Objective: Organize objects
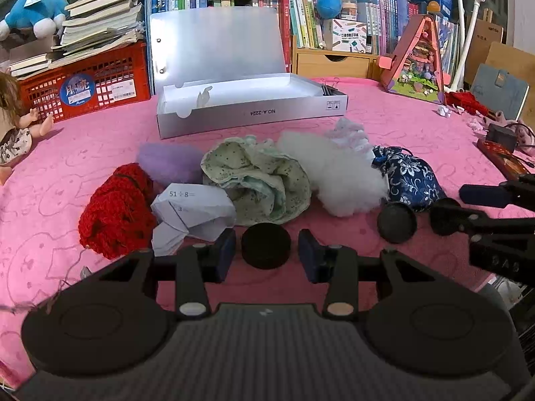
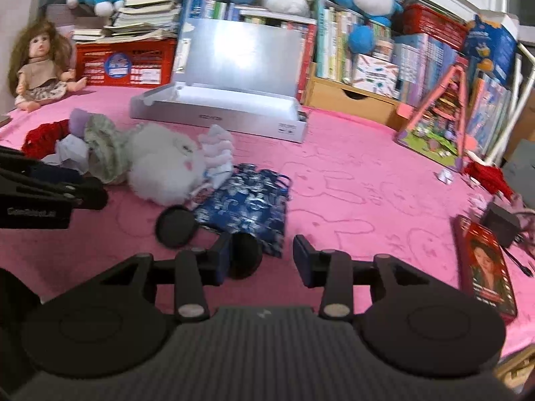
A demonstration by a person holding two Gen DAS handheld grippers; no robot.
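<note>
An open silver box (image 1: pixel 250 113) stands on the pink cloth, lid up; it also shows in the right wrist view (image 2: pixel 220 118). In front lie red yarn (image 1: pixel 113 210), folded paper (image 1: pixel 190 210), a green cloth (image 1: pixel 257 180), white fluff (image 1: pixel 337 173) and a blue floral pouch (image 1: pixel 411 177). My left gripper (image 1: pixel 266 255) is open, its jaws either side of a black disc (image 1: pixel 265 245). My right gripper (image 2: pixel 261 259) is open, a second black disc (image 2: pixel 245 255) by its left finger, at the edge of the pouch (image 2: pixel 247 204). A third disc (image 2: pixel 175 227) lies to the left.
A doll (image 2: pixel 40 67) sits far left. A red crate (image 1: pixel 87 83) with books, a bookshelf with plush toys, a triangular toy house (image 1: pixel 418 56), a red booklet (image 2: pixel 486 267) and a black adapter (image 2: pixel 501 222) ring the cloth.
</note>
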